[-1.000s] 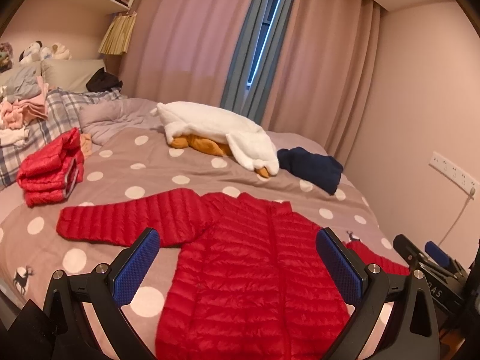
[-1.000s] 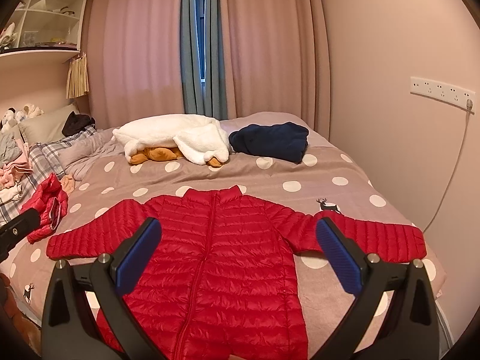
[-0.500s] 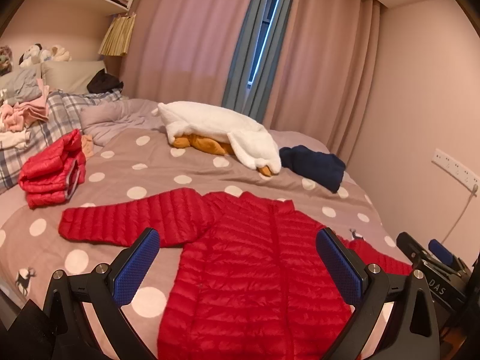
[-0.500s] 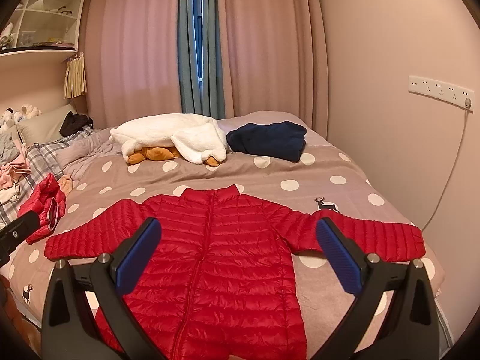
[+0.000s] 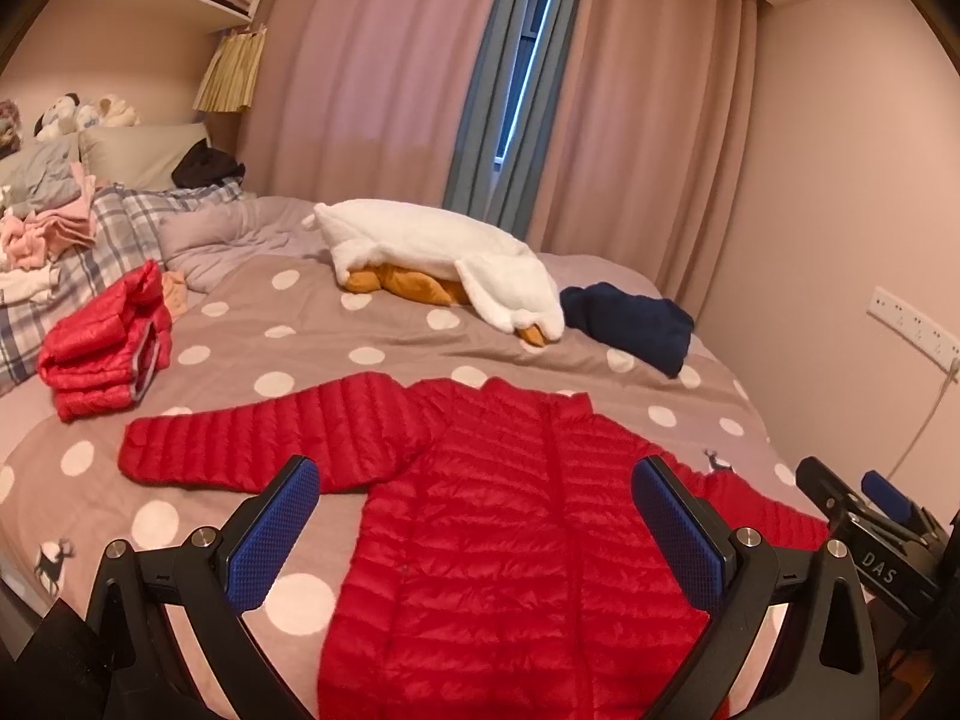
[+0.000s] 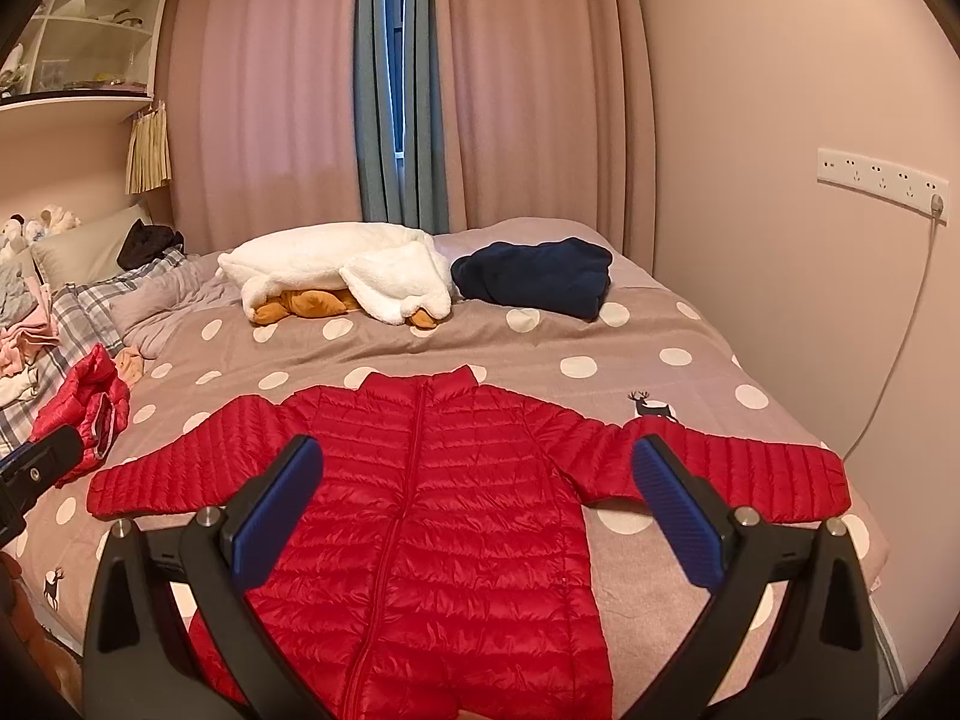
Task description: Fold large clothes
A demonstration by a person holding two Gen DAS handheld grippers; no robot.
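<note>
A red puffer jacket [image 5: 516,516] lies flat, front up and zipped, on the polka-dot bed, both sleeves spread sideways; it also shows in the right wrist view [image 6: 444,516]. My left gripper [image 5: 477,528] is open and empty, held above the jacket's lower body. My right gripper [image 6: 474,510] is open and empty, held above the jacket's middle. The right gripper's body shows at the right edge of the left wrist view [image 5: 870,528]. Neither gripper touches the jacket.
A folded red jacket [image 5: 105,345] lies at the bed's left side. A white plush garment over an orange one [image 6: 342,276] and a folded navy garment [image 6: 534,276] lie further back. Pillows and piled clothes [image 5: 42,222] sit far left. The wall [image 6: 810,300] is close on the right.
Both grippers have drawn back and risen slightly, so the jacket sits a little lower and smaller in view. The jacket has not moved.
</note>
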